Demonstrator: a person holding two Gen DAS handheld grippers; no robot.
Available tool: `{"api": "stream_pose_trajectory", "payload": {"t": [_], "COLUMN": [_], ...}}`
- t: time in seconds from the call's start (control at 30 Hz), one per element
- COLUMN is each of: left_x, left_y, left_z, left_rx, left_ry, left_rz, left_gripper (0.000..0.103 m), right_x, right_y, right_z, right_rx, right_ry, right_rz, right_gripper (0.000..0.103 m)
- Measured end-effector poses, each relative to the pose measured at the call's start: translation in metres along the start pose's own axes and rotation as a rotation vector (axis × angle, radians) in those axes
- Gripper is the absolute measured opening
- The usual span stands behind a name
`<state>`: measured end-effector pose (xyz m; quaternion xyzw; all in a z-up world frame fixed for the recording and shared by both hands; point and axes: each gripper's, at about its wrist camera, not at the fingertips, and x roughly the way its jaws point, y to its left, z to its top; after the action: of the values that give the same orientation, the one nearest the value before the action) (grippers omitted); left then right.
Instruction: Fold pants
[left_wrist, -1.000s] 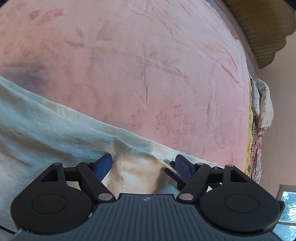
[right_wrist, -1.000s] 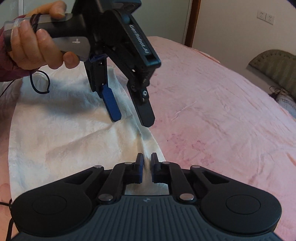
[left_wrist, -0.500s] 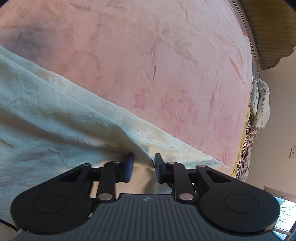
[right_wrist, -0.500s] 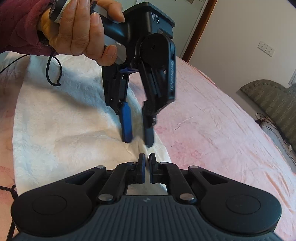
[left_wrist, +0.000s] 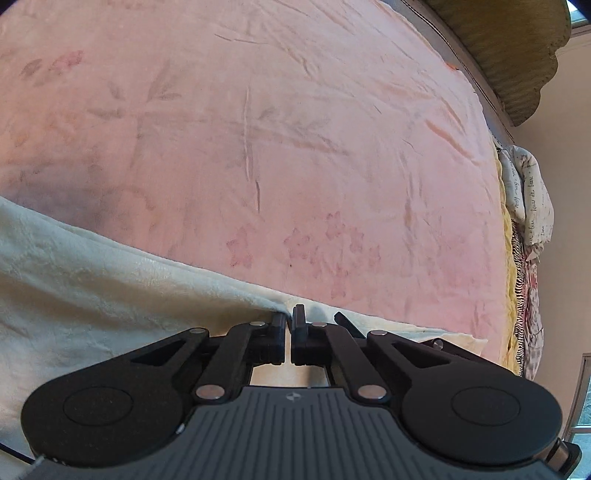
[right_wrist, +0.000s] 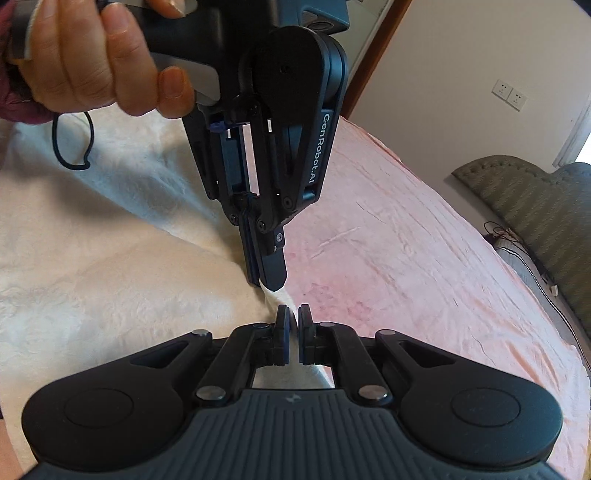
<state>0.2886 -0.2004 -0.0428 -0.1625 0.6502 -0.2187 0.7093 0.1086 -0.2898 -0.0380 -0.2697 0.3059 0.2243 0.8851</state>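
In the left wrist view, the cream-white, plush fabric pants (left_wrist: 92, 295) are seen spread across the near part of the pink, flower-printed bedspread (left_wrist: 277, 147), their edge running slantwise toward the bed's right-hand side. The left gripper (left_wrist: 288, 319) has just been closing; its jaws are now brought together on a small raised ridge of the pants' edge, which is pinched between them. The padded olive headboard (left_wrist: 517, 48) is seen at the bed's far end.

In the right wrist view, the same pinch is seen from outside: the left gripper (right_wrist: 267, 278), held by a person's hand (right_wrist: 92, 62), is clamped on a peak of cloth lifted off the bedspread (right_wrist: 406, 240). Just beside it, the right gripper (right_wrist: 291, 325) is closed on the same edge of the pants (right_wrist: 92, 277).

The grasping step appears complete. A joint lift is called for next, with the held edge carried over the rest of the garment, and even tension is needed so that the plush cloth is not dragged out of shape.
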Motion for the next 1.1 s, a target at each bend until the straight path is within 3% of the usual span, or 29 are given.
{"api": "stream_pose_trajectory", "payload": {"t": [0.1,0.13,0.2,0.27,0.33,0.4,0.47,0.57,0.67,0.77,0.83,0.87,0.93,1.03,1.1], "left_x": [0.002,0.000,-0.009,-0.021,-0.029,-0.029,-0.022,-0.011,-0.009,-0.010,-0.003,0.003,0.009,0.003,0.003], "left_y": [0.007,0.009,0.010,0.007,0.002,-0.003,-0.011,-0.021,-0.028,-0.030,-0.032,-0.035,-0.042,-0.052,-0.059], "left_z": [0.000,0.000,-0.004,-0.011,-0.021,-0.030,-0.036,-0.048,-0.064,-0.083,-0.095,-0.101,-0.112,-0.129,-0.139], "left_rx": [-0.006,-0.006,0.003,0.041,0.091,0.118,0.153,0.198,0.273,0.346,0.397,0.426,0.479,0.555,0.589], "left_ry": [0.016,0.022,0.013,-0.014,-0.040,-0.030,-0.003,0.019,0.038,0.046,0.054,0.060,0.046,0.031,0.036], "left_rz": [-0.026,-0.046,-0.059,-0.037,-0.030,-0.028,-0.046,-0.015,-0.018,-0.013,-0.002,0.013,0.045,0.019,-0.006], "left_gripper": [0.001,0.013,0.021,0.046,0.053,0.054,0.057,0.057,0.059,0.062,0.065,0.065,0.065,0.065,0.066], "right_x": [0.009,0.006,-0.010,-0.031,-0.051,-0.059,-0.052,-0.047,-0.060,-0.094,-0.106,-0.107,-0.112,-0.148,-0.179], "right_y": [-0.004,-0.002,-0.002,-0.004,-0.009,-0.011,-0.016,-0.044,-0.060,-0.050,-0.033,-0.027,-0.024,-0.031,-0.022], "right_z": [-0.005,-0.008,-0.010,-0.015,-0.025,-0.039,-0.053,-0.078,-0.094,-0.102,-0.106,-0.111,-0.132,-0.152,-0.155], "right_rx": [0.055,0.068,0.096,0.155,0.238,0.307,0.368,0.527,0.669,0.718,0.665,0.647,0.652,0.797,0.859], "right_ry": [0.029,0.016,0.008,0.021,0.055,0.083,0.134,0.094,0.132,0.069,0.086,0.116,0.181,0.176,0.078], "right_rz": [0.021,0.001,-0.099,-0.187,-0.120,-0.019,0.000,-0.074,-0.292,-0.205,-0.164,-0.183,-0.310,-0.579,-0.609], "right_gripper": [0.007,0.011,0.028,0.030,0.030,0.030,0.030,0.030,0.034,0.036,0.048,0.062,0.073,0.075,0.075]}}
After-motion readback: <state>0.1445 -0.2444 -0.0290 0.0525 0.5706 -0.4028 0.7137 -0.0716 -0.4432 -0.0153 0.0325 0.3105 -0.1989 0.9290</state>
